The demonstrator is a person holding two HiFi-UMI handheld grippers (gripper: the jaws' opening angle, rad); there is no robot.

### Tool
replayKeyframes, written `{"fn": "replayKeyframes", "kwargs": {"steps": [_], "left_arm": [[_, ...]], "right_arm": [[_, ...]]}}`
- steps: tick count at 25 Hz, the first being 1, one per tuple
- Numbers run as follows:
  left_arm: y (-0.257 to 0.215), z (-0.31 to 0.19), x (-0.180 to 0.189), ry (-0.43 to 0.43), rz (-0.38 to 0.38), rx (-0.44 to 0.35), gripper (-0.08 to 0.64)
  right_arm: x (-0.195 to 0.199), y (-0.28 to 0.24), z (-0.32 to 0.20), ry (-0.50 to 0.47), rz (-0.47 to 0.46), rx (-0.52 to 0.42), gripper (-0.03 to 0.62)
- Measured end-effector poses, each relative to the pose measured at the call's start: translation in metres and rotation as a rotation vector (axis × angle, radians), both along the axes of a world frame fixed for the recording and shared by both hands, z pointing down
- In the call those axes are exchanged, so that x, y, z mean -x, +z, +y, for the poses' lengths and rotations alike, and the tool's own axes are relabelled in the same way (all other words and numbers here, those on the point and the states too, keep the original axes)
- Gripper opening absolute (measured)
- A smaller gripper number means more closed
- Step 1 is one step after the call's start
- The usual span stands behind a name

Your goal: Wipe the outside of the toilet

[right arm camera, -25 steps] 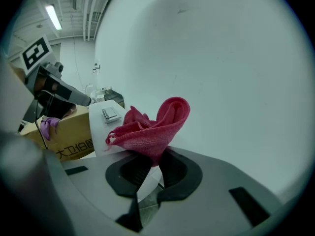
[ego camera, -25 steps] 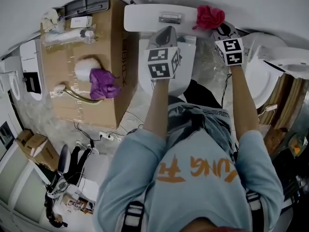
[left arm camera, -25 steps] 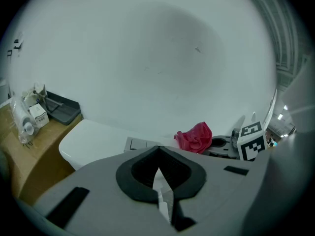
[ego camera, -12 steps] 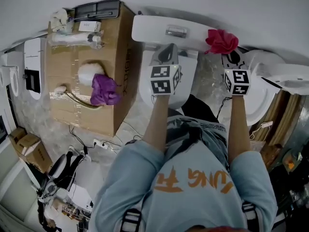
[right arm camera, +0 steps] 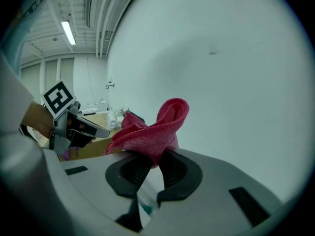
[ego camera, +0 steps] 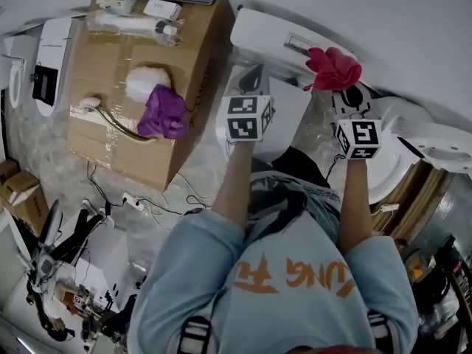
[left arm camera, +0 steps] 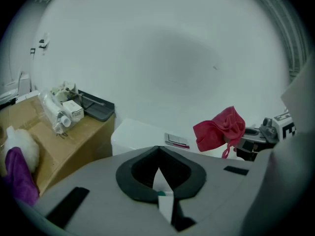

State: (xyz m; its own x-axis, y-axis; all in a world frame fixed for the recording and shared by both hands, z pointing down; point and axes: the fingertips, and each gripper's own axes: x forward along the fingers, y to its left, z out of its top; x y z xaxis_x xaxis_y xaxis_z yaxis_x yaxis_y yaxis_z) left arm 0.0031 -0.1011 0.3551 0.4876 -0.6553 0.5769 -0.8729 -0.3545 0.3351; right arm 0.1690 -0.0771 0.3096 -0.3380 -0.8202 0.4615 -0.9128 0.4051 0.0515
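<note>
The white toilet shows in the head view with its tank [ego camera: 265, 35] against the wall and its closed lid [ego camera: 295, 116] below. My right gripper [ego camera: 346, 98] is shut on a red cloth [ego camera: 332, 66], held in the air at the tank's right end. In the right gripper view the red cloth [right arm camera: 152, 124] bunches up out of the right gripper [right arm camera: 152, 163]. My left gripper [ego camera: 252, 76] hangs over the lid, shut and empty. The left gripper view shows the left gripper [left arm camera: 157, 168], the tank [left arm camera: 140, 136] with its flush button [left arm camera: 176, 140], and the red cloth [left arm camera: 219, 129].
A big cardboard box [ego camera: 118, 146] stands left of the toilet, bearing a purple cloth [ego camera: 164, 113], a white fluffy ball [ego camera: 147, 83], a brush and bottles. A second white toilet [ego camera: 402, 150] sits to the right. Cables [ego camera: 147, 201] lie on the floor.
The head view has swung, so the toilet now sits tilted in it. My right gripper, still shut on the red cloth, has come off the tank's right end toward me.
</note>
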Motion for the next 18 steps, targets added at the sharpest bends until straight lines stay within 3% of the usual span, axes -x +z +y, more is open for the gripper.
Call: {"fn": "replayKeyframes", "kwargs": {"steps": [9,18], "left_arm": [[-0.001,-0.007,0.059,-0.121,0.006,-0.009,0.023],[0.002,-0.021,0.098,-0.181,-0.003,-0.013,0.024]], "right_arm": [[0.100,-0.008,-0.035,-0.204,-0.019,-0.018,0.061],[0.165,0.025,-0.078,-0.330,0.029,0.051,0.061]]}}
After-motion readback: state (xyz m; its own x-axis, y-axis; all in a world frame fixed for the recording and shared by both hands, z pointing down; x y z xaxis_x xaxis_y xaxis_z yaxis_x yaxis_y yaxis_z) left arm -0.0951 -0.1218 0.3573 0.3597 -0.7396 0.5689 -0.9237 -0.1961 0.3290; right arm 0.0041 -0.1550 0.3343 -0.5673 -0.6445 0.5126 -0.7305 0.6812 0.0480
